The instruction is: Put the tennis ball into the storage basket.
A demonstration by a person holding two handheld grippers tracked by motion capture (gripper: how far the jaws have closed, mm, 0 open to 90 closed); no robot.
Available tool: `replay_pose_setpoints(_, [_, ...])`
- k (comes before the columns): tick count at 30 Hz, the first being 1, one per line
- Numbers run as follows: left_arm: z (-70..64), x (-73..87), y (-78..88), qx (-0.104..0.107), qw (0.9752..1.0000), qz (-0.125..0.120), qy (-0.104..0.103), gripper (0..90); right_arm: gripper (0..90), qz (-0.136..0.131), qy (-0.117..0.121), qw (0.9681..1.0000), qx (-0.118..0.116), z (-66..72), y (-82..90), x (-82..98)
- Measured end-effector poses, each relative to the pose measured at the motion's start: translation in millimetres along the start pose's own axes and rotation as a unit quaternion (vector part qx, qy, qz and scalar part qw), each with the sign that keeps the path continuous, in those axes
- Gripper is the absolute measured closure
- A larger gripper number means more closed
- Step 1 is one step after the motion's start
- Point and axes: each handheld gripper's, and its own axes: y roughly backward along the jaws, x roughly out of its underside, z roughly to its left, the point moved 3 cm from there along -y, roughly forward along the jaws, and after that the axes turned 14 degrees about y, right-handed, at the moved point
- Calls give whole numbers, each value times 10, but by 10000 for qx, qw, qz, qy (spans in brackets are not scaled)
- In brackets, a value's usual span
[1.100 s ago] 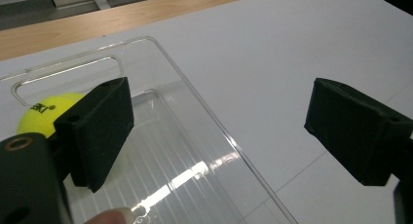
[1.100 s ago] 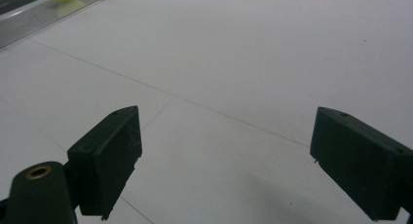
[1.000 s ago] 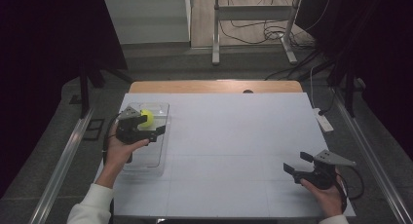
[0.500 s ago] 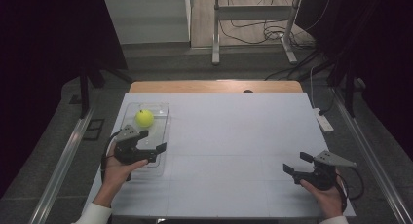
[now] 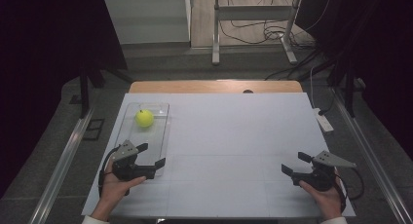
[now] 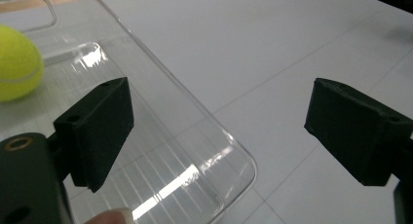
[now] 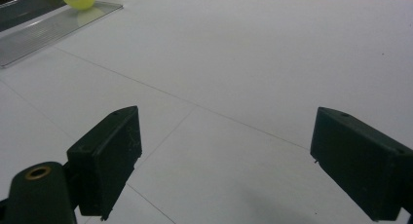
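Bright yellow-green tennis ball [image 5: 144, 118] with a faint pale seam, clear see-through tray [image 5: 157, 136] glinting white, white table sheet [image 5: 234, 151] — thin grey grid lines, tan wood table edge [image 5: 214, 86], black left gripper [image 5: 152, 155] and right gripper [image 5: 293, 162] — grey top plates.

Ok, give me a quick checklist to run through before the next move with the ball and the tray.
1. Tennis ball sits inside the clear tray, at its far end: ok.
2. Left claw open, nothing between its jaws: ok.
3. Right claw open and empty: ok.
4. Left claw hangs over the tray's near end, apart from the ball: ok.
5. Tray lies flat on the white table: ok.
6. Left claw touching the tray: cannot tell.
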Motion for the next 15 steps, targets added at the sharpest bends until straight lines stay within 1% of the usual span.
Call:
replay_pose_setpoints(2, [16, 52, 10, -34, 10000, -14, -19, 115, 116, -18, 0, 10000, -8, 5, 4, -5])
replay_pose_setpoints(7, [67, 174, 50, -28, 10000, 18, -47, 113, 116, -35, 7, 10000, -25, 18, 25, -14])
replay_pose_setpoints(11, [105, 213, 43, -68, 10000, 55, -31, 113, 116, -53, 4, 10000, -28, 29, 22, -18])
replay_pose_setpoints(15, [104, 210, 31, -46, 10000, 54, -36, 114, 116, -43, 31, 10000, -48, 42, 16, -23])
